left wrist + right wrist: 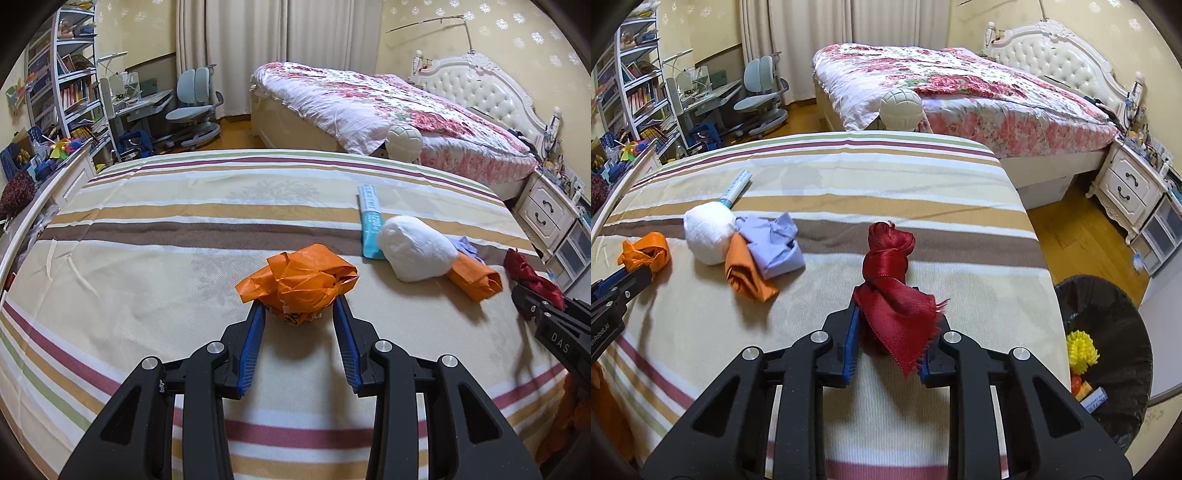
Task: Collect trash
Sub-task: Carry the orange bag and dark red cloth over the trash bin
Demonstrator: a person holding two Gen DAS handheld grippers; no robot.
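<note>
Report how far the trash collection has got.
Done: the bin beside the bed already holds a yellow item. In hand: left gripper grips the crumpled orange bag; right gripper grips the red cloth. Left: white wad, orange cloth, lilac cloth, blue packet.

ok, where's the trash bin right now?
The black-lined trash bin shows only in the right wrist view, on the floor off the right edge of the striped bed, lower right of the right gripper, which grips the red cloth.
</note>
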